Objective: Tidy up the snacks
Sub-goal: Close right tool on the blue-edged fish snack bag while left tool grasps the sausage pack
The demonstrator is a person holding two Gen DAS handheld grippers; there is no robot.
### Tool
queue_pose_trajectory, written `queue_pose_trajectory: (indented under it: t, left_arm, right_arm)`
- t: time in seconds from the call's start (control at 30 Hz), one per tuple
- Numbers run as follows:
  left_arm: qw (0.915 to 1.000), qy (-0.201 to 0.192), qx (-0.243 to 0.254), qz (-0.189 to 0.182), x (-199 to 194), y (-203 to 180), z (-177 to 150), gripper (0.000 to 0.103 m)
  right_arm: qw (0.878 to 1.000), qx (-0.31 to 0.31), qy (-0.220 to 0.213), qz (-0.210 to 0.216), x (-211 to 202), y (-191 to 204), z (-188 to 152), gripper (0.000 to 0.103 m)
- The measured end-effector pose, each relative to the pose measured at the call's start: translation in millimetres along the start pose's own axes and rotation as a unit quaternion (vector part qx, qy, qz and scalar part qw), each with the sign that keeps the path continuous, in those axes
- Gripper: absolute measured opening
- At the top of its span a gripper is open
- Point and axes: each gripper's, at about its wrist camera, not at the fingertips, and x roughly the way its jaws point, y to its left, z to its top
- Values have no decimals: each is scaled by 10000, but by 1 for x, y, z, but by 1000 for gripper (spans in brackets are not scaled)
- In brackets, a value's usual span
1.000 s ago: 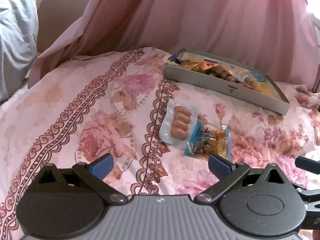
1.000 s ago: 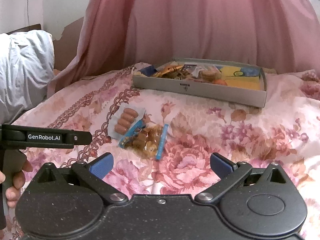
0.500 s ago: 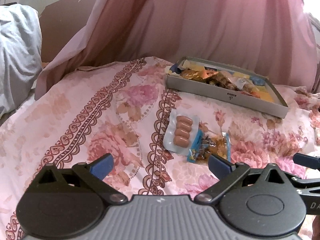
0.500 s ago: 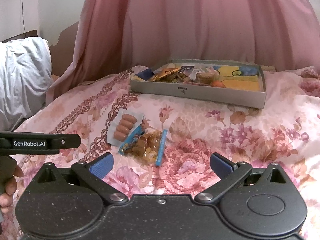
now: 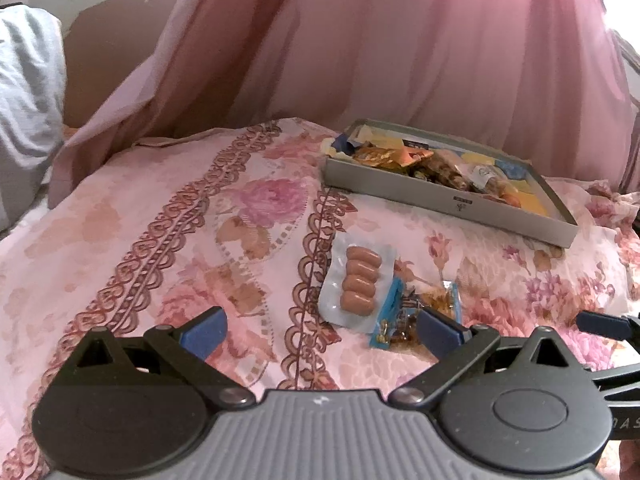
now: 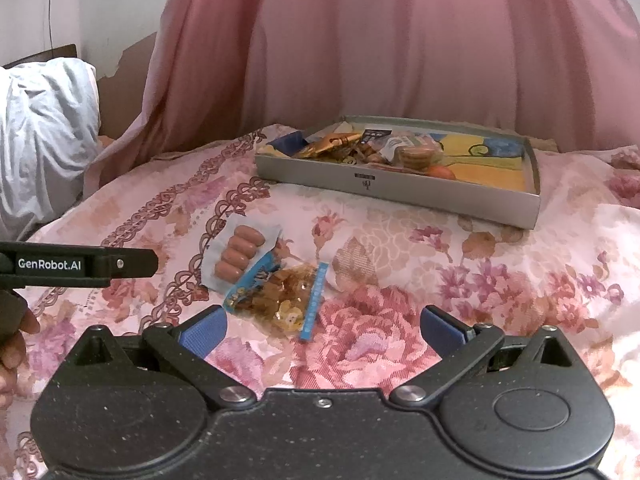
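Observation:
A clear pack of small sausages (image 5: 359,284) (image 6: 239,254) lies on the floral bedspread. A blue-edged clear bag of brown snacks (image 5: 416,312) (image 6: 280,296) lies against its right side. A shallow grey box (image 5: 452,200) (image 6: 396,184) holding several snack packs sits farther back. My left gripper (image 5: 320,332) is open and empty, just short of the two packs. My right gripper (image 6: 322,330) is open and empty, just short of the snack bag. The left gripper's side shows at the left of the right wrist view (image 6: 76,264).
A pink curtain (image 6: 400,48) hangs behind the bed. A white pillow or bundle (image 6: 44,128) lies at the left. The floral bedspread (image 5: 160,240) spreads left of the packs and right of them (image 6: 500,280).
Both grippers have drawn back slightly and tilted up; the packs and box sit a little higher and farther in both views. The jaws stay open. Nothing was picked up.

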Motion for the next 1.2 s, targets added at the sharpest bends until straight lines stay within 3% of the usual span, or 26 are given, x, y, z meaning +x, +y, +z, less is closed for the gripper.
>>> queue_pose_trajectory:
  t: [0.17,0.33,0.57,0.73,0.87,1.03,1.2]
  left_arm:
    - [9996,139,234,-85,24,-2,9,102]
    - [9987,310,388,-97,42,1,20,102]
    - [9979,450,372,-295,67,4,30,102]
    - [9959,628,432,-486,88,1,27,102]
    - [9946,751,274,-662,101,2,24,102]
    - [9934,730,258,-851,112,-3,23,102]
    - [9934,653,210,-916,117,-4,21,102]
  right_arm:
    - [9993,-356,-50,139,22,-3,7,102]
    - [9894,-1301,-283,584,47,-4,15,102]
    - [9605,-2421,-370,1320,89,5,15,102]
    - [9371,-3067,-358,1625,108,18,9,101]
    - [9246,-3407,-202,1692,120,23,4,95]
    - [9255,-3313,-113,1833,126,16,6,91]
    - [9351,-3089,-84,1734,118,4,1,77]
